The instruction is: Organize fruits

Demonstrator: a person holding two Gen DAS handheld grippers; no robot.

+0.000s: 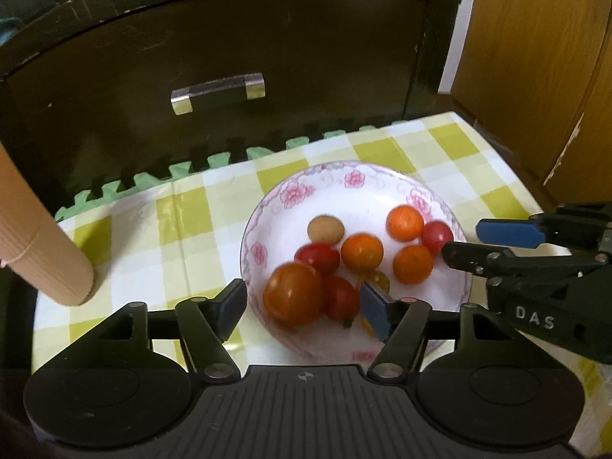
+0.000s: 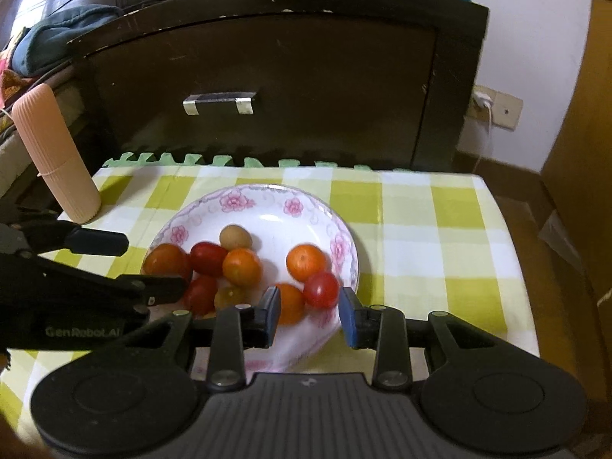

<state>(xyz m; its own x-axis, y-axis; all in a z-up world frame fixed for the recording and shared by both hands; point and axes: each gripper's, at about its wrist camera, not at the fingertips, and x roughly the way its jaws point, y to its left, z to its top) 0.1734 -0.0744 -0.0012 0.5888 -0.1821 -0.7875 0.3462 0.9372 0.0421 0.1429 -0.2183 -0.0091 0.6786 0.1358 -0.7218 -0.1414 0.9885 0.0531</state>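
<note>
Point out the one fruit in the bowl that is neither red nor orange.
It is the small tan-brown oval fruit at the far side of the pile in the floral bowl. Every other clearly visible piece is red or orange; this alone is dull beige.

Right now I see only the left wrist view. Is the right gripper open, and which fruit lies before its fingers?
Observer: Yes, it is open. The right gripper frames a red cherry tomato near the rim of the bowl; I see no contact.
Operator: The pink cylinder is cut off in my view. Does it stand?
Observer: Yes. The pink cylinder stands on its end, with a rounded top, left of the bowl and apart from it.
Operator: What is to the right of the cabinet?
Observer: Beside the cabinet there is a wall socket, and a white cable hangs from it.
</note>
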